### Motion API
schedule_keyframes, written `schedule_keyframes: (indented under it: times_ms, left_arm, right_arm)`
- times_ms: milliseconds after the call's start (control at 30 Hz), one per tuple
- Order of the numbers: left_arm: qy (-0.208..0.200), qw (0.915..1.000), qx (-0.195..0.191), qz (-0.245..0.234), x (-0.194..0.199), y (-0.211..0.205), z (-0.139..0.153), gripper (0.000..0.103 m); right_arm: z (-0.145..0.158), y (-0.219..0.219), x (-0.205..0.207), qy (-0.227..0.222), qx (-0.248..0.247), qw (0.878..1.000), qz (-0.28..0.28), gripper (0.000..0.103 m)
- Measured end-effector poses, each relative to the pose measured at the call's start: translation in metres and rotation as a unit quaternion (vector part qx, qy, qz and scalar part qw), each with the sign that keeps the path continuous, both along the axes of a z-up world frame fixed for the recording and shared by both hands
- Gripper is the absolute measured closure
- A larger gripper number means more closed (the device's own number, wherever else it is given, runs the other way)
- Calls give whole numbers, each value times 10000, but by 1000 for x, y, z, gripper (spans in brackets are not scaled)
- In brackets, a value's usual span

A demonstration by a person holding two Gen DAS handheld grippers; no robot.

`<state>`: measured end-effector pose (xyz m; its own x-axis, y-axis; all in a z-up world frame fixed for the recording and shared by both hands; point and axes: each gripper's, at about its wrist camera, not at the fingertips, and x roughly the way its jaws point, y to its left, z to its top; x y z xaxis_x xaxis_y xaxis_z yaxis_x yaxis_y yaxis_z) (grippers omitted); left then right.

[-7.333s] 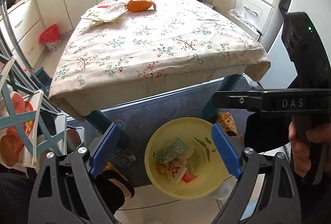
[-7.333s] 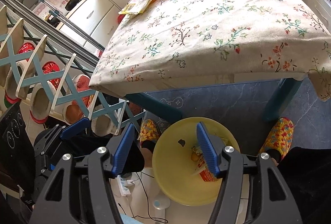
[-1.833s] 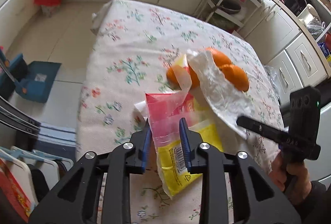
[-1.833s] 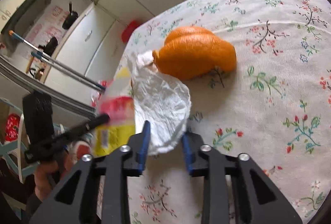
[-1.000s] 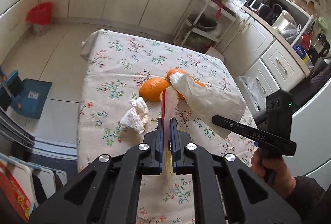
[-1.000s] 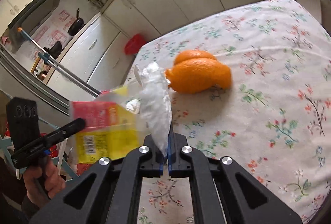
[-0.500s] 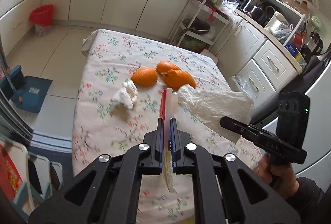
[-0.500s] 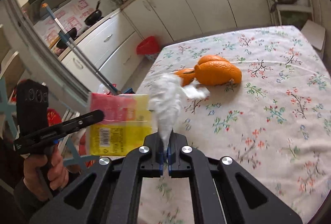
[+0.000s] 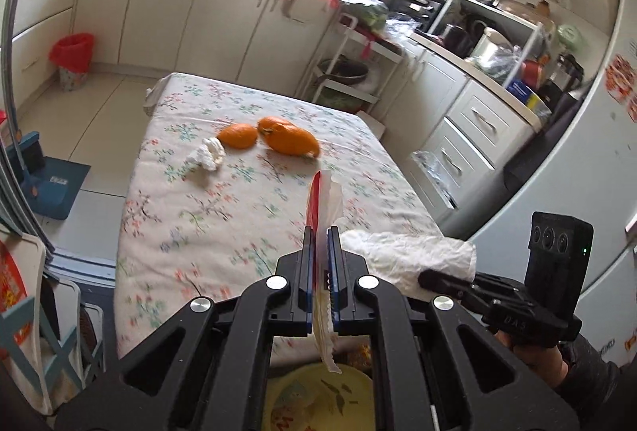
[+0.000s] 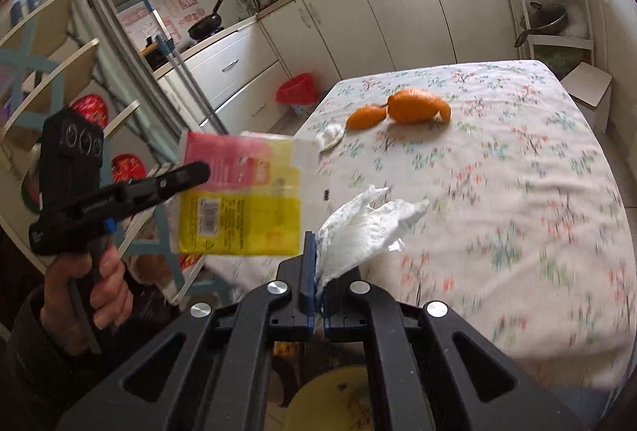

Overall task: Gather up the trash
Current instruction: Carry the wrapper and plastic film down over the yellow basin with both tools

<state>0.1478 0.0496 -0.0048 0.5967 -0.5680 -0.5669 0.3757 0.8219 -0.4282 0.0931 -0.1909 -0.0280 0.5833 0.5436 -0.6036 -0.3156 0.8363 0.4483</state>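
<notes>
While two orange peels (image 9: 270, 138) remain, each tool grips one piece.

I count two grippers, the left gripper (image 9: 318, 232) and the right gripper (image 10: 316, 238). Each grips one piece of trash: one red-and-yellow wrapper (image 10: 239, 192), one white plastic bag (image 10: 358, 228). On the table (image 9: 239, 224) I see two orange peels (image 9: 288, 140) and one crumpled tissue (image 9: 207, 156). Below sits one yellow bin (image 9: 318, 399); one red-lined bin (image 9: 71, 60) stands farther off.
</notes>
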Motion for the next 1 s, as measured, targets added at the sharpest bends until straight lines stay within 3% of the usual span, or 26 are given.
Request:
schedule_keyframes:
  times_ms: [233,433,900,967,1000]
  left_arm:
    - [125,9988,88,-463,-50,-11,-9,97]
    - [542,9930,496,-924,-83,-31,-35,97]
    - [1699,9579,1529,-1738,-110,-81,-107,97]
    - [1797,9548,1586,-1756,-110,-82,-112,96]
    - [1835,9541,1601,-1746,-111,-83,-113,92]
  right_arm:
    - [-13,3,-59,248,-85,9994,208,99]
    - [-34,12,-90,665,-353,9958,519,99]
    - [-90,43,-107,1899,-1049,9681,1254,99]
    - [-95,45,-107,1997,-1161,9643,1295,96]
    - [-94,45,-109,2012,-1173,9639,1291,89]
